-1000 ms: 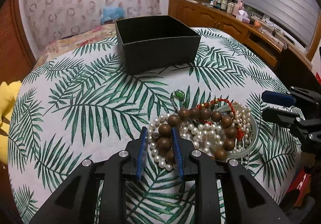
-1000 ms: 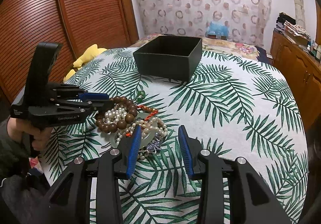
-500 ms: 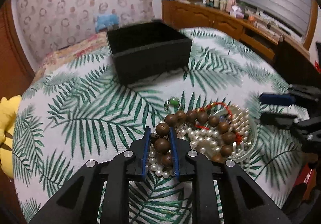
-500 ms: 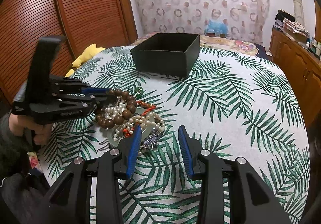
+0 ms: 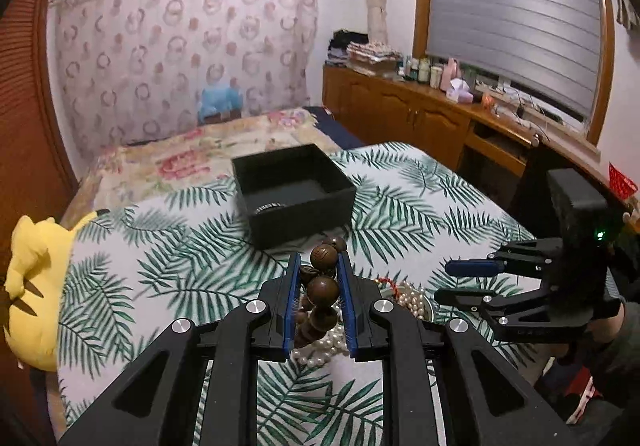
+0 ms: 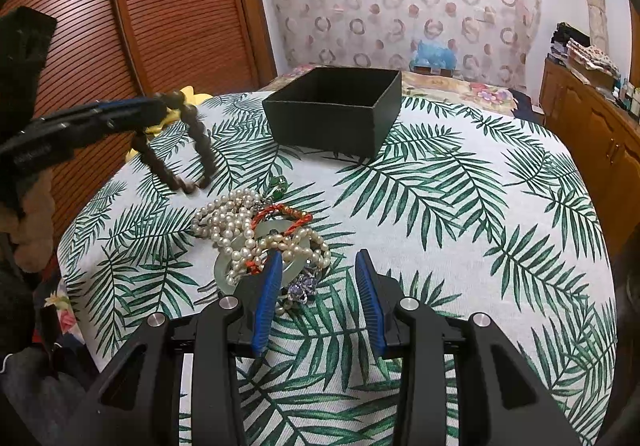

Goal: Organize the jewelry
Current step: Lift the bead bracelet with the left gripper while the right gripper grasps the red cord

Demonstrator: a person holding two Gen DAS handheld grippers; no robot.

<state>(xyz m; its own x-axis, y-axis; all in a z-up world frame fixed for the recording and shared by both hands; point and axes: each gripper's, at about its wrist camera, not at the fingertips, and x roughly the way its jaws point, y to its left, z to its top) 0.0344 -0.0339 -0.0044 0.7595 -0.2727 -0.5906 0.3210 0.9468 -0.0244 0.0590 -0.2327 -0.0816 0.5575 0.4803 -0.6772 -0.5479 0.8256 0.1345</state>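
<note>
My left gripper [image 5: 318, 294] is shut on a brown wooden bead bracelet [image 5: 323, 288] and holds it in the air above the table. In the right wrist view the bracelet [image 6: 176, 150] hangs from the left gripper [image 6: 160, 108] left of the pile. The pile holds pearl strands [image 6: 236, 222], a red cord [image 6: 282, 216], a pale jade ring [image 6: 224, 268] and a green pendant [image 6: 280, 186]. My right gripper [image 6: 316, 298] is open, low at the pile's near edge. A black open box [image 6: 336, 114] stands farther back; something round lies inside it [image 5: 268, 208].
The round table has a palm-leaf cloth [image 6: 460, 206]. A yellow plush toy [image 5: 36, 286] sits at the table's left edge. A bed [image 5: 192, 154] lies behind the box and a wooden sideboard [image 5: 420, 118] runs along the right wall.
My left gripper closed on the wooden bead bracelet and lifted it off the pile into the air. The right gripper has stayed open near the pile.
</note>
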